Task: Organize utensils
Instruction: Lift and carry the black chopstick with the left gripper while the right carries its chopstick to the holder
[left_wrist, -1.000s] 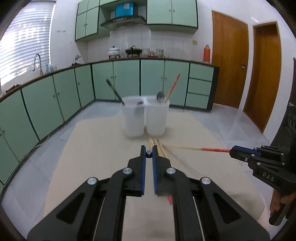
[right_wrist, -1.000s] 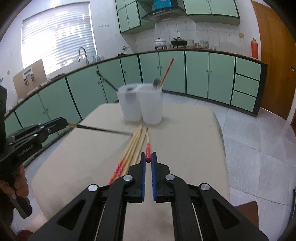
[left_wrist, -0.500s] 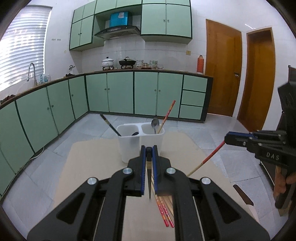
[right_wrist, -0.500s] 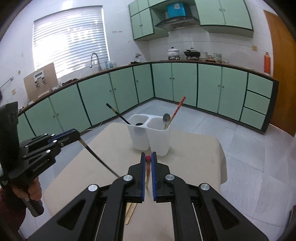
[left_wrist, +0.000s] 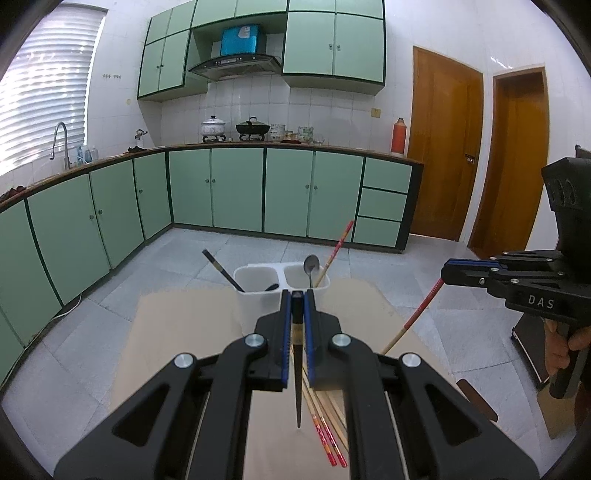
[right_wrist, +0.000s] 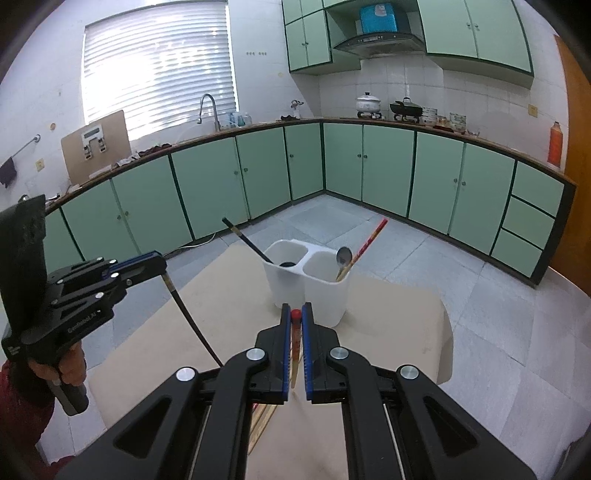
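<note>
My left gripper (left_wrist: 296, 295) is shut on a black chopstick (left_wrist: 297, 376) that hangs down, tip just above the table. It also shows in the right wrist view (right_wrist: 157, 263). My right gripper (right_wrist: 295, 314) is shut on a red-ended wooden chopstick (right_wrist: 294, 354), also seen from the left wrist (left_wrist: 413, 317). Both are raised above the table, short of a white two-compartment holder (right_wrist: 308, 286) (left_wrist: 258, 282). Its left compartment holds a black chopstick (right_wrist: 245, 240). Its right compartment holds a spoon (right_wrist: 343, 258) and a red-ended chopstick (right_wrist: 365, 245).
Several more wooden chopsticks (left_wrist: 328, 424) lie on the beige table (right_wrist: 399, 325) below the grippers. Green kitchen cabinets (left_wrist: 236, 192) run behind, and wooden doors (left_wrist: 443, 147) stand at the right.
Both grippers have lifted their chopsticks off the table and risen. The sticks now hang steeply, and the holder looks farther below and ahead.
</note>
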